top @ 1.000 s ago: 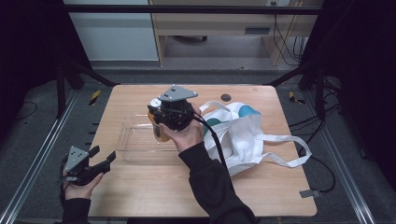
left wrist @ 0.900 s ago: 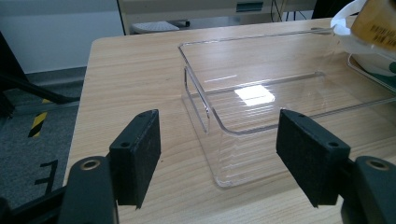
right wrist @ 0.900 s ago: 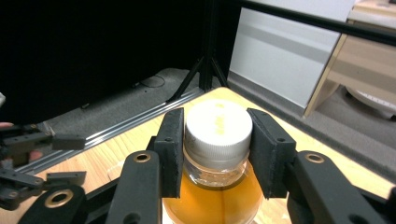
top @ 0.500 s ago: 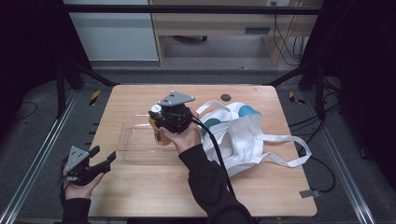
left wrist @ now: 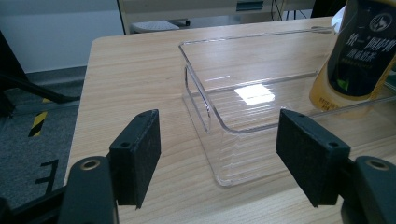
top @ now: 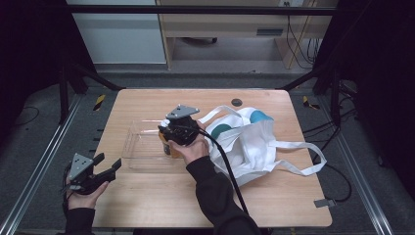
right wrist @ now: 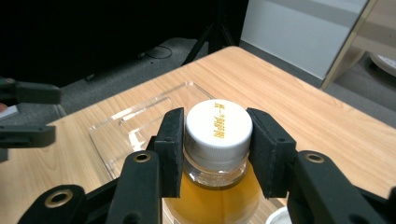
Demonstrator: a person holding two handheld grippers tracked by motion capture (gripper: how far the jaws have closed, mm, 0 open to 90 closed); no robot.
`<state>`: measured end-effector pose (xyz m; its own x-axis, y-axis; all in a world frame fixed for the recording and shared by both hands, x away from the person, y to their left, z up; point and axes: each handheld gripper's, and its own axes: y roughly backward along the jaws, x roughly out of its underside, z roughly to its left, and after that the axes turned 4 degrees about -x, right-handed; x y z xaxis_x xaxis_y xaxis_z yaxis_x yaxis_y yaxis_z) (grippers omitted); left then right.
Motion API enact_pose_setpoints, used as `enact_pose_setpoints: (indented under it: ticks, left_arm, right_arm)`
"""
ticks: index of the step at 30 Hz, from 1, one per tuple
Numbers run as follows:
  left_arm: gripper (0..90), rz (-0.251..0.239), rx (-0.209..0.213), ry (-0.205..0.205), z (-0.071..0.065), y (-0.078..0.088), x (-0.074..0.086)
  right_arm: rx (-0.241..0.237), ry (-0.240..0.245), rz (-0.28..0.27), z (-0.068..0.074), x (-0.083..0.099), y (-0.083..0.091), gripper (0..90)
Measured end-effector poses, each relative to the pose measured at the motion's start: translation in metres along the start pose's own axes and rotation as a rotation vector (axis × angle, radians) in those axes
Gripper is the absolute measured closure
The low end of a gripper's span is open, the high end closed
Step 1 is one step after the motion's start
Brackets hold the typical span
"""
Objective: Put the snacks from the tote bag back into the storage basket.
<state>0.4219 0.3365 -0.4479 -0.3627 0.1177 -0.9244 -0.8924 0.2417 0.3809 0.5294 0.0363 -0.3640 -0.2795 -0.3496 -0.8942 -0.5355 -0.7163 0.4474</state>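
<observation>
The right hand-held gripper (right wrist: 215, 154) has its two black foam-faced pads pressed against opposite sides of the white cap (right wrist: 218, 127) of a bottle of amber drink (right wrist: 212, 198), so it grips the bottle by its top, with the jaws partly closed to the width of that cap. Compared with the earlier frames, this hand-held gripper (top: 177, 131) sits lower in the high view, and the bottle (top: 169, 148) has come down with it into the clear plastic tray (top: 139, 152). The left hand-held gripper (top: 100, 172) has kept its place at the near left corner of the desk (top: 274, 196); its jaws stand wide apart with nothing between them (left wrist: 219, 149).

The bottle stands upright at the right end of the tray, just beside the white bag (top: 249, 147). It is see-through plastic filled with golden liquid, with a ribbed white screw cap printed in yellow characters and a dark label (left wrist: 366, 44) bearing pale lettering and a round emblem.

The tray (left wrist: 233, 107) is a shallow rectangle of transparent, glossy plastic with rounded corners and low walls, catching a bright reflection on its floor. The desk is pale wood-grain board with rounded corners. The bag is soft white cloth with long loop handles and teal patches, crumpled on the right half of the desk.
</observation>
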Motion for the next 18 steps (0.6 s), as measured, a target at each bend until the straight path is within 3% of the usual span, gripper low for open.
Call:
enact_pose_setpoints:
  ticks: [8,18]
  left_arm:
    - [30.8,0.000,0.000,0.001,0.000,0.000,0.000]
    - [30.8,0.005,0.002,0.000,0.000,-0.001,0.000]
  right_arm:
    - [-0.002,-0.011,0.042,-0.001,0.014,-0.010,59.0]
    - [-0.008,-0.012,0.039,-0.002,0.018,-0.006,58.2]
